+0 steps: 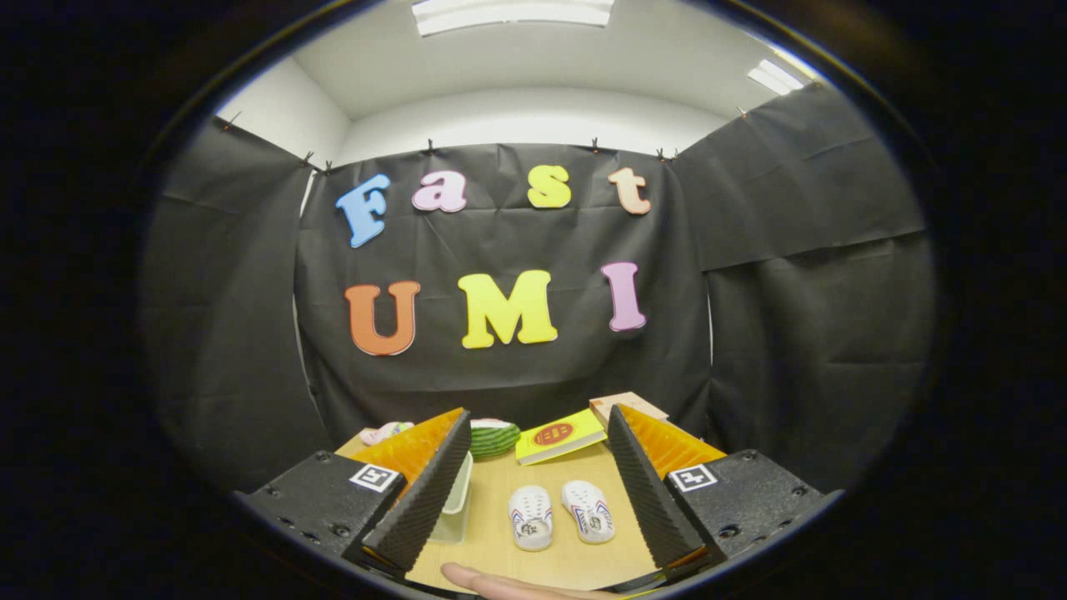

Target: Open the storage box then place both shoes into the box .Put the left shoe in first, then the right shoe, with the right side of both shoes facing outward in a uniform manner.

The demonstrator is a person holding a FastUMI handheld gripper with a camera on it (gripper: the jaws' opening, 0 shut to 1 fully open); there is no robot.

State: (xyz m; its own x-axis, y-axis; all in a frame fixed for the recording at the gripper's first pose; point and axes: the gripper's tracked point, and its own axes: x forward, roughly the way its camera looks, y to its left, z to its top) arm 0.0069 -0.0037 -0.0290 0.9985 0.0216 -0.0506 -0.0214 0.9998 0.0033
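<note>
Two small white shoes lie side by side on the wooden table (575,471), between my fingers and below them: the left one (531,517) and the right one (588,510), toes pointing away. A clear plastic storage box (456,500) stands to their left, partly hidden behind my left finger (425,492); I cannot tell whether its lid is on. My gripper (538,492) hangs above the table, open wide, with nothing between its fingers.
At the table's far end lie a green striped watermelon toy (493,437), a yellow book (558,436), a tan cardboard box (627,406) and a pinkish object (385,432). A person's fingertip (492,581) shows at the near edge. Black cloth walls close the booth.
</note>
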